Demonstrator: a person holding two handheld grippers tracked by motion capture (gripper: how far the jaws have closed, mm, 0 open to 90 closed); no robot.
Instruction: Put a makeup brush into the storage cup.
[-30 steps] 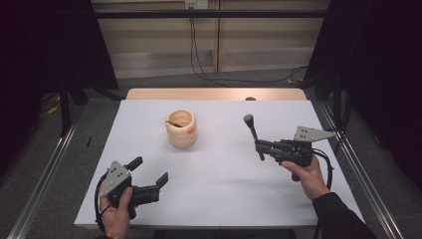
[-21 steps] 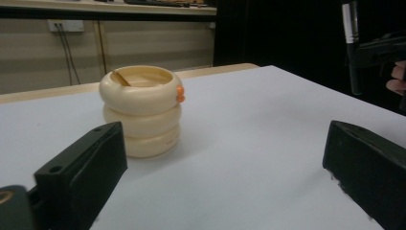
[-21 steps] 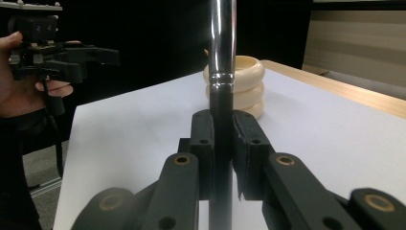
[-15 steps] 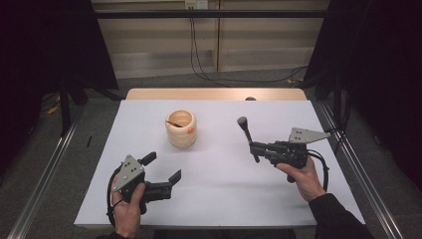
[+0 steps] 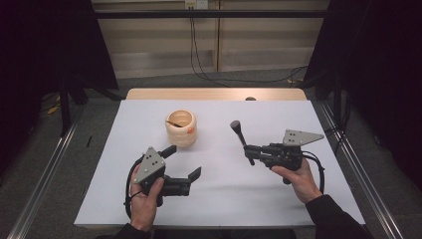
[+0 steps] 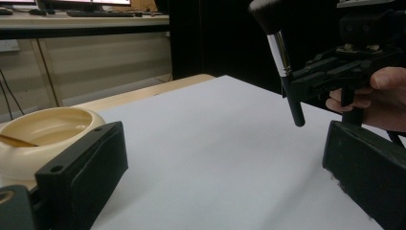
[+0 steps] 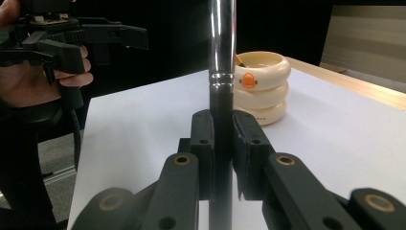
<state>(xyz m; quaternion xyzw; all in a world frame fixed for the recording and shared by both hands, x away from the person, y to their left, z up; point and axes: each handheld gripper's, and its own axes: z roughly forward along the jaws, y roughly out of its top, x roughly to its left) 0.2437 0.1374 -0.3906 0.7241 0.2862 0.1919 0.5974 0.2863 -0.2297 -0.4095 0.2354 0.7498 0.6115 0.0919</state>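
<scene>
My right gripper (image 5: 250, 152), right of centre in the high view, is clenched on the handle of a makeup brush (image 5: 241, 134); in the right gripper view the dark handle and chrome ferrule (image 7: 222, 72) rise straight up between my two pads, which press it from both sides. The brush stands tilted, bristle head up and toward the frame's upper left, lifted off the white table (image 5: 224, 199). Over the last second that hand has drifted left and a little down the frame, carrying the brush closer to the middle of the table. My left gripper (image 5: 184, 164), at the lower left of centre, has moved more: it has come up and rightward from the frame's bottom-left corner, and its jaws are spread wide with nothing between them. In the left gripper view the brush (image 6: 282, 62) hangs at the upper right, beyond my open jaws, and the cream holder (image 5: 181, 128) sits at the left edge, near one jaw. I judge the two hands are converging, perhaps for a handover or for seating the brush in the holder.
</scene>
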